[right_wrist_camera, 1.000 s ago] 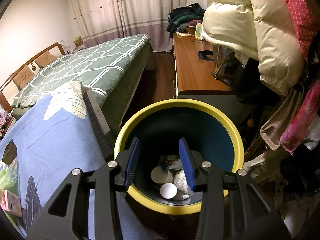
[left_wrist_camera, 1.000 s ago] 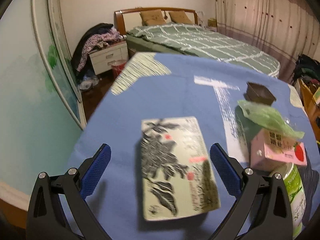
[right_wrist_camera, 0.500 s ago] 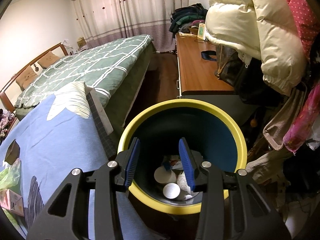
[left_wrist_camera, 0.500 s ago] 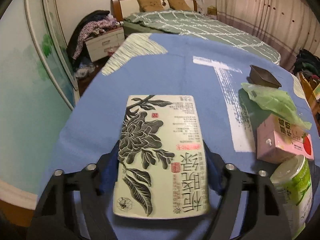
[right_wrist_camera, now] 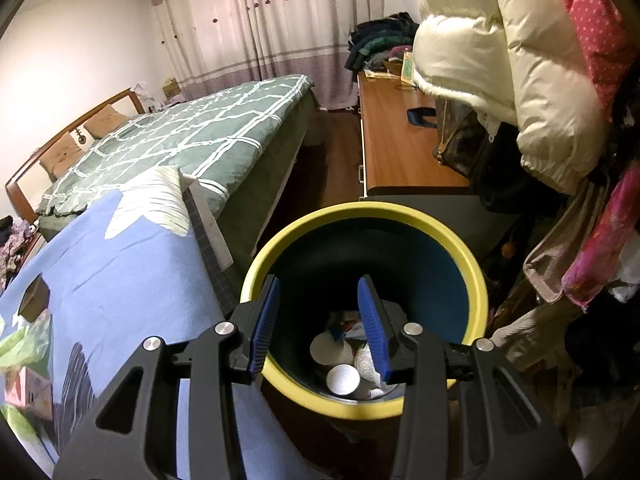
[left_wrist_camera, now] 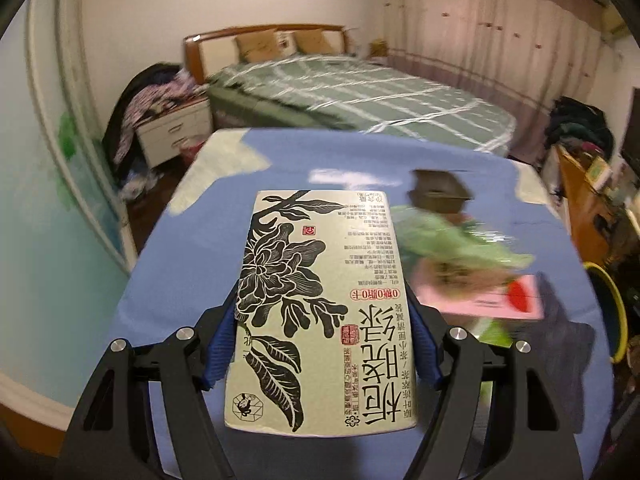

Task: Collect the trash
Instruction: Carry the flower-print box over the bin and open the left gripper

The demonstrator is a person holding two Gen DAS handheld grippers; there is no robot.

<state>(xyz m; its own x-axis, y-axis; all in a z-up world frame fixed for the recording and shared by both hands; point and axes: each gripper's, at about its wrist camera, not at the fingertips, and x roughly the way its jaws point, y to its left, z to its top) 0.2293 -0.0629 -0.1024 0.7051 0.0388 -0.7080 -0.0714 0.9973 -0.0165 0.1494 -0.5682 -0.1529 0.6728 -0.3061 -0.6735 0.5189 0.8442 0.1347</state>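
My left gripper (left_wrist_camera: pixel 322 344) is shut on a pale green tea carton (left_wrist_camera: pixel 320 304) with a black flower print and holds it lifted above the blue cloth (left_wrist_camera: pixel 192 248). On the cloth to the right lie a pink milk carton (left_wrist_camera: pixel 492 300), a green plastic bag (left_wrist_camera: pixel 448 236) and a small brown box (left_wrist_camera: pixel 438 192). My right gripper (right_wrist_camera: pixel 322 320) is open and empty, hanging over the yellow-rimmed blue trash bin (right_wrist_camera: pixel 460 256), which holds paper cups (right_wrist_camera: pixel 342 378) and crumpled waste.
A bed with a green checked cover (left_wrist_camera: pixel 360 96) stands behind the table. A white nightstand (left_wrist_camera: pixel 172 132) piled with clothes is at the back left. A wooden desk (right_wrist_camera: pixel 396 144) and hanging coats (right_wrist_camera: pixel 500 60) crowd the bin's far and right sides.
My left gripper closed on the tea carton and raised it off the cloth, tilting the view up. My right gripper stayed over the bin, drifting only slightly.
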